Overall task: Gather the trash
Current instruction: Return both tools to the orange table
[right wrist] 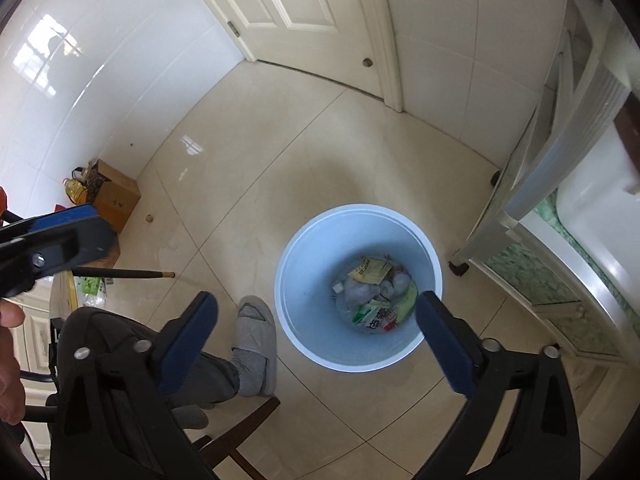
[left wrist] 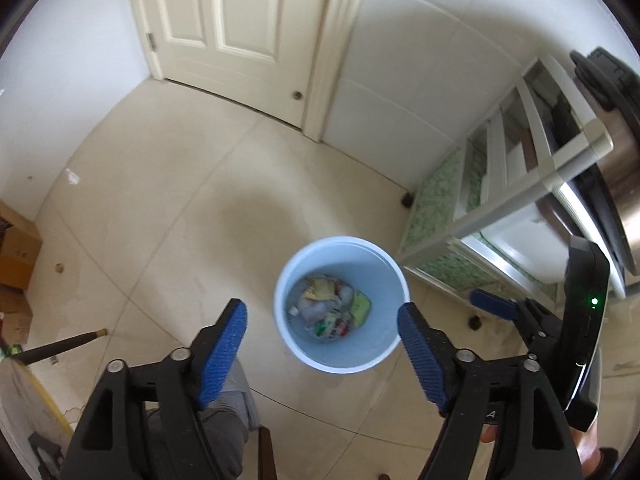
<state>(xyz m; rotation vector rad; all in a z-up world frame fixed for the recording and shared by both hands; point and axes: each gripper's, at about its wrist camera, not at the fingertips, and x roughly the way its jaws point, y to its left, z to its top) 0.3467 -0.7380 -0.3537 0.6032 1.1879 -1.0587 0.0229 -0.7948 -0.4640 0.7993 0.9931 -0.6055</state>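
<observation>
both grippers hang over the light blue trash bin on the tiled floor, pointing steeply down. the left gripper has its jaws spread wide with nothing between them, and the right gripper is spread wide and empty too. the trash – crumpled wrappers and tissue – lies at the bottom of the bin, so whatever was dropped looks to have landed inside.

the risks from here are mostly clumsy ones. the bin looks light, and a low jaw tip catching its rim could tip it and spill the wrappers. a slippered foot stands just beside the bin – a step could knock it. the two grippers are also close enough to bump each other.
</observation>
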